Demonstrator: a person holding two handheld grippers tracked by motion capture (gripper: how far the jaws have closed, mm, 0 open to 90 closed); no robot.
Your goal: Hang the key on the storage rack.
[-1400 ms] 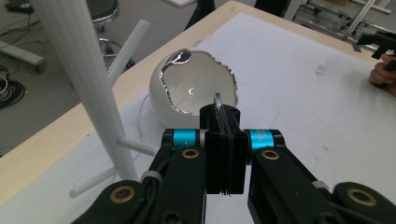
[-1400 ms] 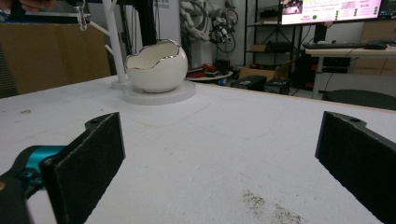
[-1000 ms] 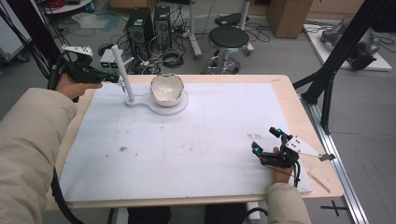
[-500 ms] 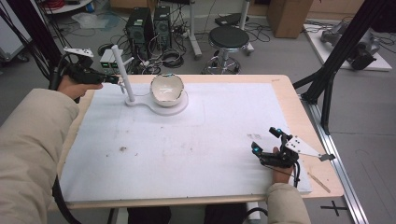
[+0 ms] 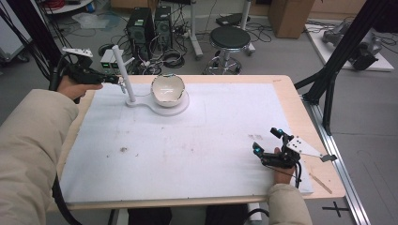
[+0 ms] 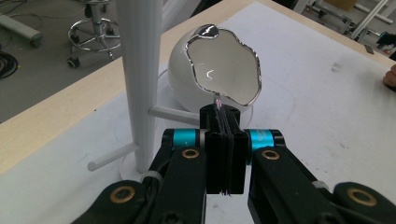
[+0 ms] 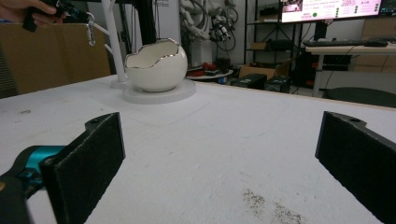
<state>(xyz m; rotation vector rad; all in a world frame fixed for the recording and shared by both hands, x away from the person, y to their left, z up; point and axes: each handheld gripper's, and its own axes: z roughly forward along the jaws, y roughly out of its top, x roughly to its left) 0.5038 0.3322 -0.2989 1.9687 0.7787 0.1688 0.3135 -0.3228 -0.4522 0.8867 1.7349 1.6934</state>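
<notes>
Left tongs (image 6: 223,140) nudged nearer post (image 6: 139,70) (clamped).

Item count:

- One white egg-shaped ceramic bowl with a jagged silver rim (image 5: 167,88).
- One white stand with an upright post and round base (image 5: 123,70).
- Two short white pegs (image 6: 171,115) project from the post.
- One small metal clasp (image 7: 90,31).
- Two handheld black two-jaw grippers: left gripper (image 5: 112,78), right gripper (image 5: 266,141).
- One wooden counter (image 5: 294,108) covered by one white sheet (image 5: 197,140).
</notes>
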